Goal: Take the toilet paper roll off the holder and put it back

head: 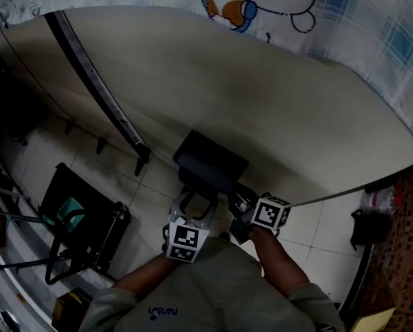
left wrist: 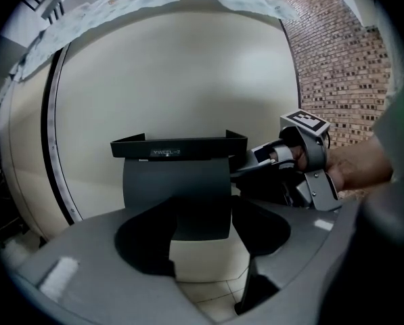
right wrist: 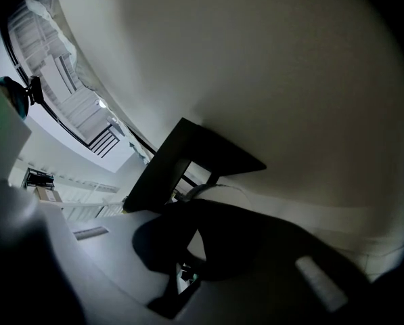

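We take this as the approach, with the removal not yet begun; the toilet paper roll point(right wrist: 214, 190) sits on the holder point(head: 209, 159) under its shelf, showing only as a pale curve in the right gripper view. The left gripper point(left wrist: 202, 229) is released, its jaws wide apart and framing the holder's dark front flap point(left wrist: 176, 195), gripping nothing. The right gripper point(right wrist: 196, 242) comes in from the holder's side and low, its jaws apart and aimed at the roll's end; we cannot tell whether its tips touch. Next move, we judge: lift the flap, then grip the roll and slide it off sideways. The flap is the main obstacle. Around: a black rail point(head: 99, 88) on the wall, a black rack point(head: 81, 220) on the tiled floor, and a brick wall point(left wrist: 337, 73), all well apart.
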The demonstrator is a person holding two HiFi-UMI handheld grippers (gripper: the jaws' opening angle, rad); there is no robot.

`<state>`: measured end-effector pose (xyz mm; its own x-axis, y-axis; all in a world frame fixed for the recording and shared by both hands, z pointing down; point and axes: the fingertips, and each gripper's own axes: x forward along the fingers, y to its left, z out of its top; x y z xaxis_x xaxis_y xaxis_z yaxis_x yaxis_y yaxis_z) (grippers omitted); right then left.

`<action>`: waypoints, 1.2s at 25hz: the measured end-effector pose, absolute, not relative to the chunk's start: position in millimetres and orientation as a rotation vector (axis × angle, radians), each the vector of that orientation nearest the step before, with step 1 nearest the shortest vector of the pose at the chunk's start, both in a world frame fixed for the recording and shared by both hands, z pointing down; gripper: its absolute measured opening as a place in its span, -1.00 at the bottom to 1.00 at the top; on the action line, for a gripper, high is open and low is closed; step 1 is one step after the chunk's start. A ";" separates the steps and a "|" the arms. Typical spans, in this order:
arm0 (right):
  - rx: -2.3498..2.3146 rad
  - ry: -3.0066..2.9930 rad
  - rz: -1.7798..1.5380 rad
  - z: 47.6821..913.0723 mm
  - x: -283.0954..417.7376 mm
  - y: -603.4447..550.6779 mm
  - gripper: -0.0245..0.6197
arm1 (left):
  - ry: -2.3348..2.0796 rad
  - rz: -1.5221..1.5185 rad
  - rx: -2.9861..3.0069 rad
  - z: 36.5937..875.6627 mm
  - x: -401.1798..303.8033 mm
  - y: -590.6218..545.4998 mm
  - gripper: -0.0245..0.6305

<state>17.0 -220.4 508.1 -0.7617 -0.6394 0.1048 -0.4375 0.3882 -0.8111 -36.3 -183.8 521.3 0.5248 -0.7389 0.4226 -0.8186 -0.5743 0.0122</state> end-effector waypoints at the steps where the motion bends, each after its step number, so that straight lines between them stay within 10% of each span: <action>1: -0.967 2.419 -1.313 509.5 18.2 -221.0 -0.92 | -1.321 0.557 2.556 521.1 -36.2 -183.7 -0.12; 13: -1.212 2.433 -1.179 498.7 56.9 -207.7 -0.92 | -1.356 0.432 2.521 507.2 -47.7 -185.9 -0.29; 20: -1.447 2.525 -0.926 475.7 87.3 -193.6 -0.92 | -1.425 0.371 2.518 483.1 -52.8 -183.1 -0.88; 30: -1.569 2.692 -0.439 416.5 109.1 -169.3 -0.92 | -1.553 0.232 2.482 431.3 -39.6 -168.5 -0.90</action>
